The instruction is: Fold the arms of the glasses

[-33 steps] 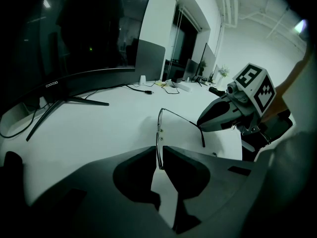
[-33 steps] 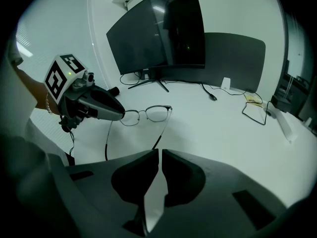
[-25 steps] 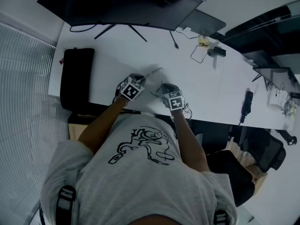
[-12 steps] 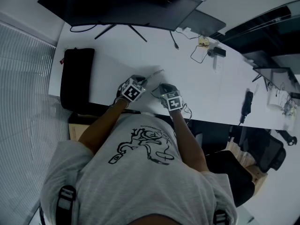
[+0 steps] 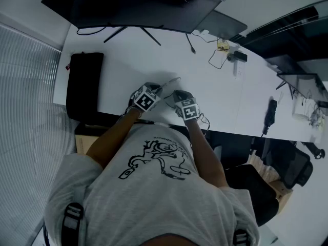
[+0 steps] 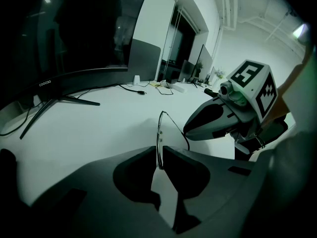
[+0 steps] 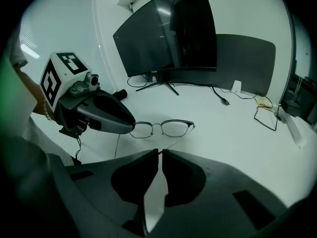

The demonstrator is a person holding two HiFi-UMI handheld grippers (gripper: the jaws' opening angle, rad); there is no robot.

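Thin metal-framed glasses hang just above the white desk, held between both grippers. My left gripper is shut on one end of the front frame, which shows edge-on between its jaws. My right gripper is shut on the tip of the thin arm that runs back from the frame's far hinge. In the head view the glasses are a faint line between the left gripper and the right gripper. The other arm hangs below the left gripper's tip.
A wide curved monitor on a V-shaped stand fills the desk's back edge. A black pad lies at the desk's left end. Loose cables and small devices lie at the back right. The desk's front edge runs just below the grippers.
The right gripper has edged a little left toward the left gripper, with the arm's tip in it. The left gripper has kept still.
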